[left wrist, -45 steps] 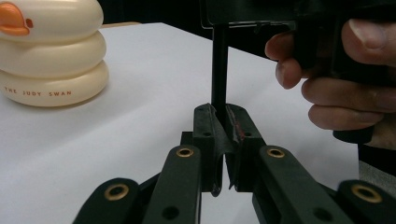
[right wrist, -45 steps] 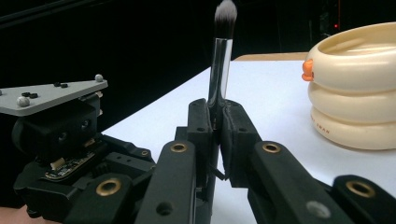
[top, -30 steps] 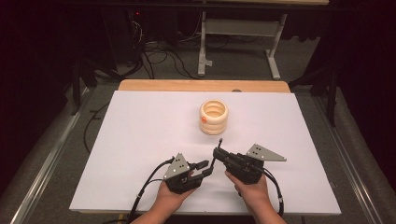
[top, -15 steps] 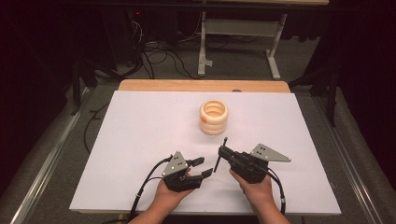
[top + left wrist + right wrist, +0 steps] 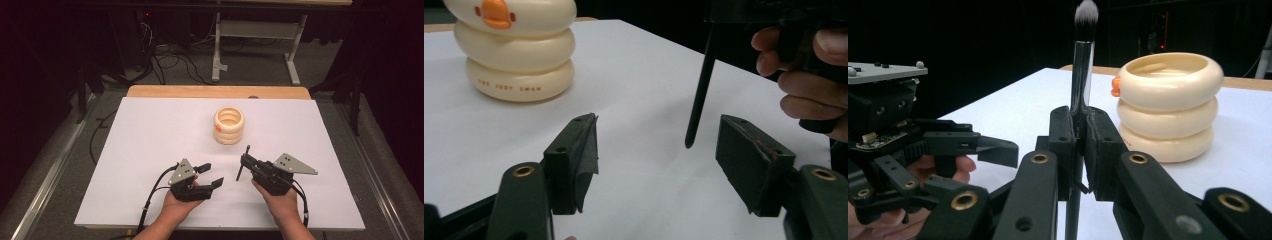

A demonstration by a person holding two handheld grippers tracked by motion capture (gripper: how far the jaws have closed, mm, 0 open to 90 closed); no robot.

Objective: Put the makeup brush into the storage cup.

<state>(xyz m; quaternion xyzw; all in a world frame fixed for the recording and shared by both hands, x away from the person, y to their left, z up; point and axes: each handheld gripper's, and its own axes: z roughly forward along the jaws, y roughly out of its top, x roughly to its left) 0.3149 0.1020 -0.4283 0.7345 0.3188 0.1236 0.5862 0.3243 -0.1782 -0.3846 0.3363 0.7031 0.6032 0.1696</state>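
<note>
- The right claw (image 5: pixel 246 161) grips a makeup brush (image 5: pixel 1082 75) upright, bristles up.
- The left claw (image 5: pixel 210 175) has just been opening; nothing sits between its jaws.
- In the high view, the ringed holder (image 5: pixel 229 126) stands above the brush, slightly left, nearer the right claw.

A white table top (image 5: pixel 150 150) carries the scene, with a strip of bare wood (image 5: pixel 200 91) along its far edge. One thing stands on it — a cream holder of three stacked rings (image 5: pixel 229 125), orange-marked, right of centre toward the far edge.
</note>
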